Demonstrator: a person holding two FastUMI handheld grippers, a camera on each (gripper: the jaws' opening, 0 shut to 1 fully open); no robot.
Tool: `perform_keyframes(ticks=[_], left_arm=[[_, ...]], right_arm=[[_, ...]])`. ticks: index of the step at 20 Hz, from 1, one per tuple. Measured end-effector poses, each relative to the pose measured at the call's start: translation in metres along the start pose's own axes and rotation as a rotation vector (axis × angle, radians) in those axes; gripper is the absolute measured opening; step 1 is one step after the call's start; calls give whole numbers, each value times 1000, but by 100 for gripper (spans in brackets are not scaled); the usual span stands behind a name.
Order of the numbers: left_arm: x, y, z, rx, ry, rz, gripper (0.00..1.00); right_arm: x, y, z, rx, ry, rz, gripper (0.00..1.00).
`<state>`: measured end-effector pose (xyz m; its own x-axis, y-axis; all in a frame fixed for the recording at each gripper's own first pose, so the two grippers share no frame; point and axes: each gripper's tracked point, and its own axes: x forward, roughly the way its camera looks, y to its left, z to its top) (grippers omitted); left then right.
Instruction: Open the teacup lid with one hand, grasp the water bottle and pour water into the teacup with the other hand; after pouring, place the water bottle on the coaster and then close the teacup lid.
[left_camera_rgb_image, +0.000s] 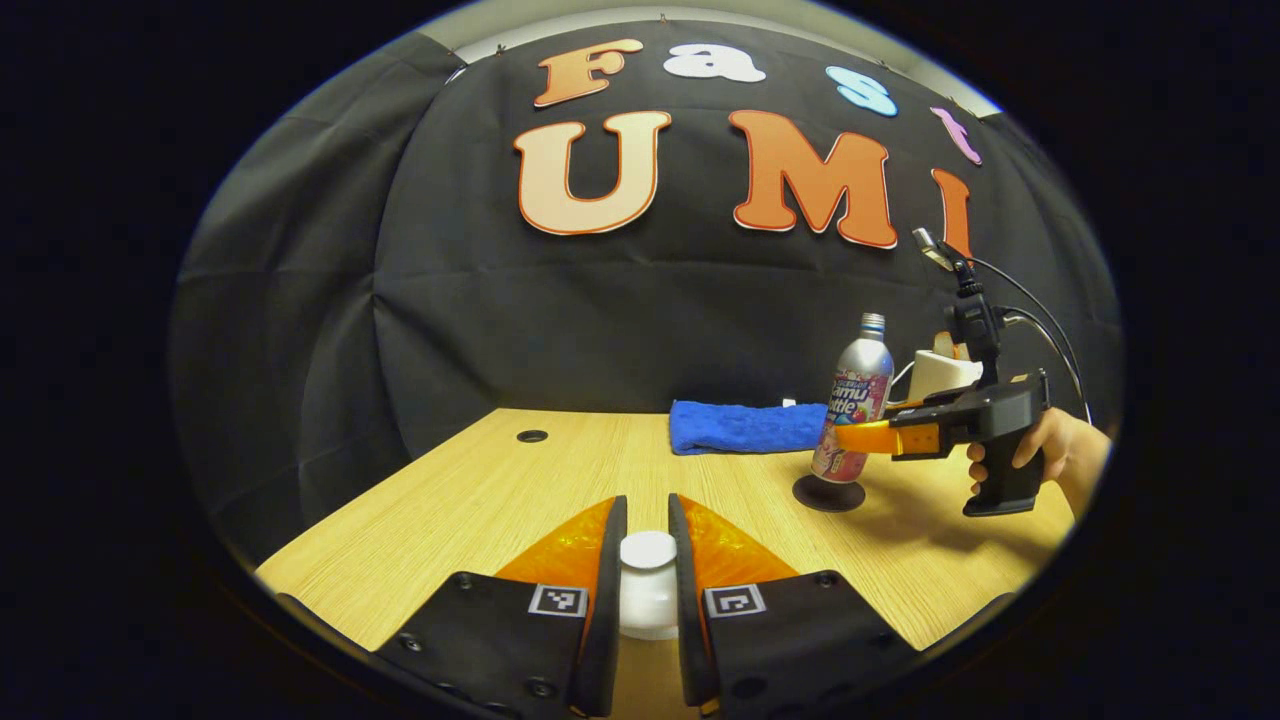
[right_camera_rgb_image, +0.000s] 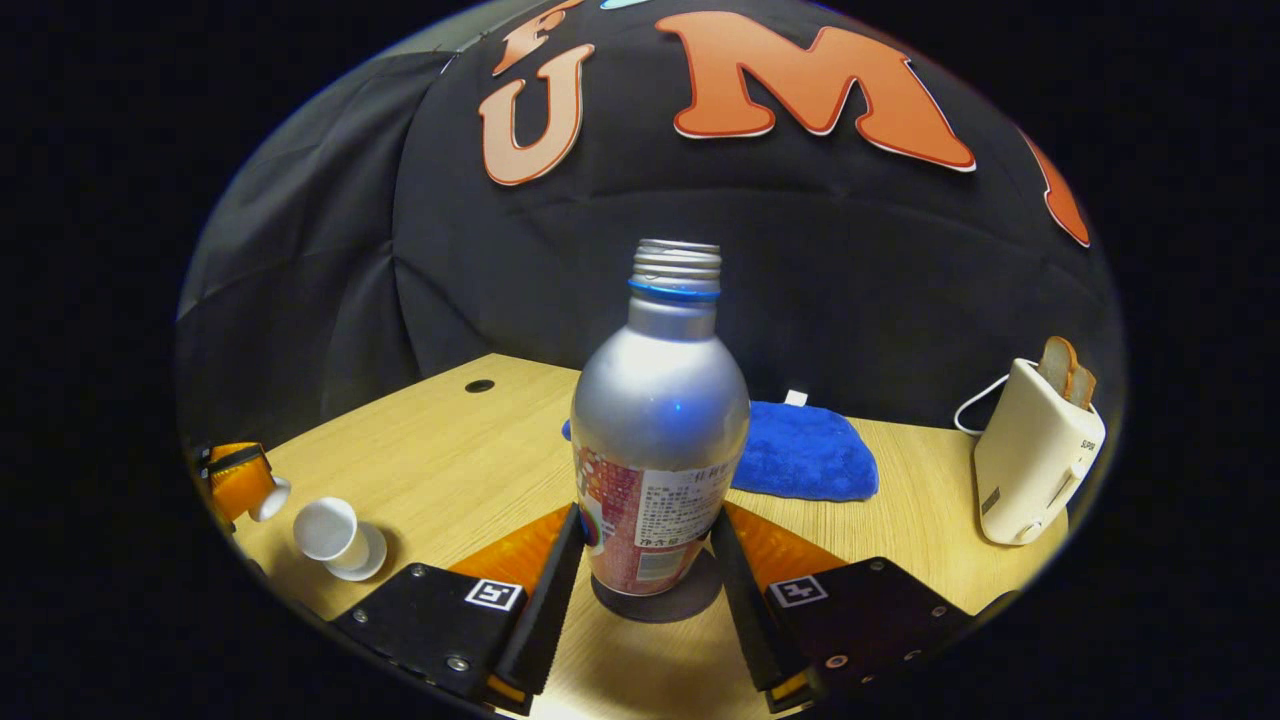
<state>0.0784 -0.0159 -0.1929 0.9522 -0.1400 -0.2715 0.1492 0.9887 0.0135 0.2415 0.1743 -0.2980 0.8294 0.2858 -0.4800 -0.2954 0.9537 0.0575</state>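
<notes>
Wooden table (right_camera_rgb_image: 440, 450): water bottle (right_camera_rgb_image: 660, 440) upright on the coaster (right_camera_rgb_image: 655, 600), right gripper (right_camera_rgb_image: 645, 570) flanking it, contact unclear. Left gripper (left_camera_rgb_image: 648, 580) pinches the lid (left_camera_rgb_image: 648, 585); teacup (right_camera_rgb_image: 335, 535) left of bottle, contents unseen.

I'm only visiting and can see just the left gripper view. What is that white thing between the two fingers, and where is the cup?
Observer: That's the lid. In the right gripper view, the teacup stands open on the table, close beside the left gripper.
Visitor: Has the bottle been lifted?
Observer: No. The bottle stands on its coaster, with the right gripper reaching around it, one finger on each side.
Visitor: What's the pale box behind it?
Observer: A toaster with bread sticking out of the top.
</notes>
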Motion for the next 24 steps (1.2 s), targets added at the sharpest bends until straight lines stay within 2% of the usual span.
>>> perform_keyframes(ticks=[1,2,4,5,6,8,9,12,13,14,16,19,22,23,24], left_arm=[[4,-3,-2,-1,5,-7,33],[7,-6,-7,-2,15,-15,29],[14,-10,-13,5,27,-19,29],[18,-11,-15,12,29,-17,25],[21,-11,-20,22,32,-12,29],[25,-11,-28,30,38,-3,29],[28,-11,-32,26,47,1,33],[32,-5,-38,18,52,26,25],[32,-4,-37,14,49,28,33],[32,-2,-36,10,38,30,29],[32,-2,-36,29,35,36,29],[31,-6,-40,39,67,28,35],[28,-7,-41,31,65,23,36],[27,-8,-39,33,61,25,48],[26,-8,-34,36,53,28,53]], right_arm=[[6,0,-6,-10,13,-2,75],[9,0,-12,-18,26,-5,75],[14,1,-19,-21,42,-6,75],[15,1,-22,-25,46,-5,71],[16,0,-24,-31,48,-3,75],[16,0,-25,-42,37,-2,75],[15,1,-24,-50,33,-2,75],[16,2,-25,-88,18,-2,75],[17,2,-26,-92,14,-4,75],[16,2,-26,-93,11,-5,75],[17,0,-28,-87,8,-7,77],[20,0,-43,-91,57,-7,80],[18,-1,-56,-121,88,-14,81],[17,-1,-57,-128,91,-16,82],[14,-1,-60,-133,94,-17,82]])
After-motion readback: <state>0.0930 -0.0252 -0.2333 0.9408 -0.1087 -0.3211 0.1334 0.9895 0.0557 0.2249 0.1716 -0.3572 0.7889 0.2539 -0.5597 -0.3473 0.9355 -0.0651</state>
